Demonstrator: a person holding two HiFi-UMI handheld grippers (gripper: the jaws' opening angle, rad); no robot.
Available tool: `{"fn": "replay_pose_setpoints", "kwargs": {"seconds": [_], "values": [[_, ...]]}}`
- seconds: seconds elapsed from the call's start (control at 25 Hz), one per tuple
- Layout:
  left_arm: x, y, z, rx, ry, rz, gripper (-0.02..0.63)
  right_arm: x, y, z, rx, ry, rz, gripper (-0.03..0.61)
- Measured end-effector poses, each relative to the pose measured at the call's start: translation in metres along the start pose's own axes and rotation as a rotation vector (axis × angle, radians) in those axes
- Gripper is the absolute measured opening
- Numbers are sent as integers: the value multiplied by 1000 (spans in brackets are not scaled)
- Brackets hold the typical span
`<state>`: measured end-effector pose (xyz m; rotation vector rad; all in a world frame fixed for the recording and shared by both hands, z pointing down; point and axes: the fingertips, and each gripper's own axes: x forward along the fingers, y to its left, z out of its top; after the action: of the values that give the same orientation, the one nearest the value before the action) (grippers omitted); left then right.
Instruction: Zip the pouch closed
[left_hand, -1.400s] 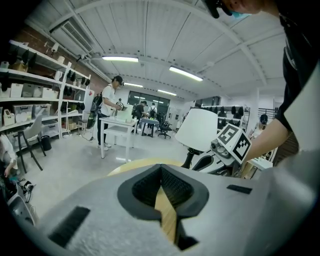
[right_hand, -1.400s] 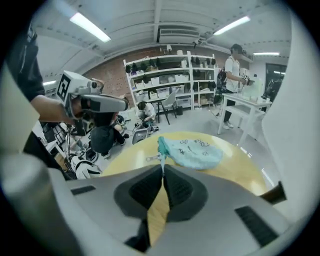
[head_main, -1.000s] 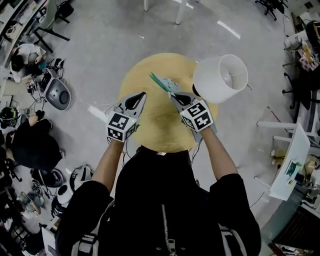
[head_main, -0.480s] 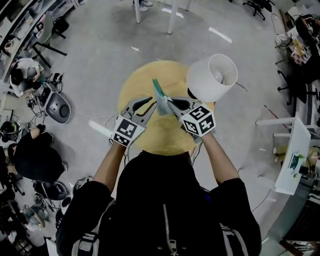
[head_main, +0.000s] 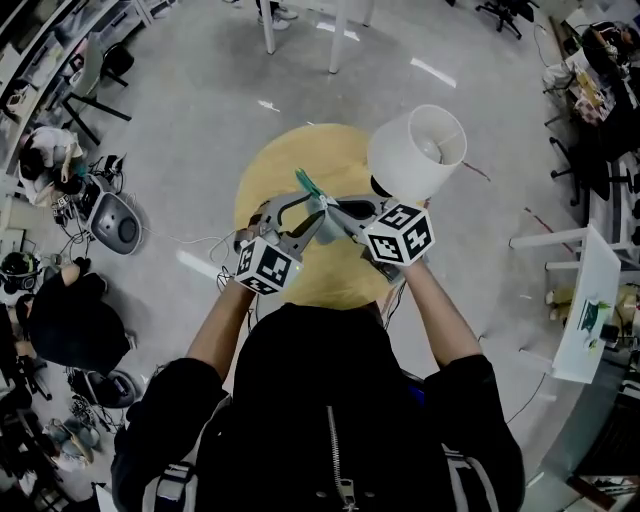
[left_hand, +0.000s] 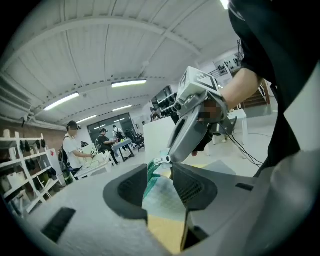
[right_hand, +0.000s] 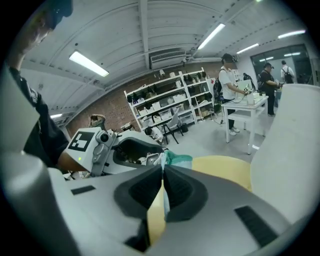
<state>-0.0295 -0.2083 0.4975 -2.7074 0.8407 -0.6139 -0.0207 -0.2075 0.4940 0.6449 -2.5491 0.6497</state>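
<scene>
The left gripper (left_hand: 160, 172) has its jaws spreading apart, and the green pouch (left_hand: 162, 197) stands in the gap between them without being clamped. Just to its right, the right gripper (right_hand: 162, 170) has its jaws nearly together, pinched on a thin edge of the pouch. The two grippers meet tip to tip, holding the pouch up off the round yellow table (head_main: 290, 160) below. A white lamp shade (head_main: 415, 150) stands at the table's far right, near the right gripper. Grey floor surrounds the table.
</scene>
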Motion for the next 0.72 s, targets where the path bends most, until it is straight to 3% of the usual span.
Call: {"fn": "replay_pose_setpoints", "kwargs": {"seconds": [0.24, 0.72], "values": [[0, -9, -1, 37, 7, -15, 155, 2, 4, -10, -11, 35, 9, 17], [-7, -9, -5, -63, -27, -20, 48, 9, 7, -22, -47, 81, -2, 17]]}}
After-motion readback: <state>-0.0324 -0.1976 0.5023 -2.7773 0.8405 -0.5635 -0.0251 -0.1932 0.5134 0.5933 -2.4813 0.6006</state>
